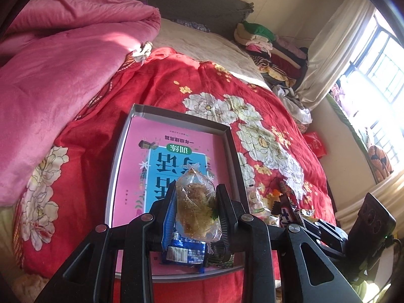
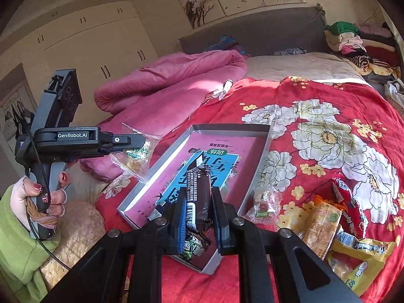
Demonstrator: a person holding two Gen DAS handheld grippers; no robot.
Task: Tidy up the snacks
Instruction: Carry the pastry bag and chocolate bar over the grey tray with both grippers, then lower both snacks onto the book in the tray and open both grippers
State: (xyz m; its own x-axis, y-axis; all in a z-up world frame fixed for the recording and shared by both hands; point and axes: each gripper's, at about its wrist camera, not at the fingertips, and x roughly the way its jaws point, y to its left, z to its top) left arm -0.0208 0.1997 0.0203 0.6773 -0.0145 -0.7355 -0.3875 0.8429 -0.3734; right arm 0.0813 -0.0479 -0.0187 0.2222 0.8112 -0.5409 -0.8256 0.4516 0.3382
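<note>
A grey shallow box [image 1: 118,149] [image 2: 260,156] with a pink book lining it lies on the red flowered bedspread. My left gripper [image 1: 195,202] is shut on a clear bag with a golden-brown snack [image 1: 195,202], held above the box's near end; from the right wrist view the same gripper [image 2: 141,149] and bag [image 2: 136,156] hang left of the box. My right gripper [image 2: 197,207] is shut on a dark brown wrapped bar [image 2: 202,192] over the box's near end. A blue packet [image 1: 184,252] and a dark packet [image 1: 222,257] lie in the box.
Loose snacks lie on the bedspread right of the box: a small clear packet [image 2: 265,202], an orange packet [image 2: 320,222], a red packet [image 2: 348,202] and yellow bags [image 2: 361,257]. A pink quilt [image 1: 63,63] is heaped at the left. Folded clothes [image 1: 272,50] are stacked by the window.
</note>
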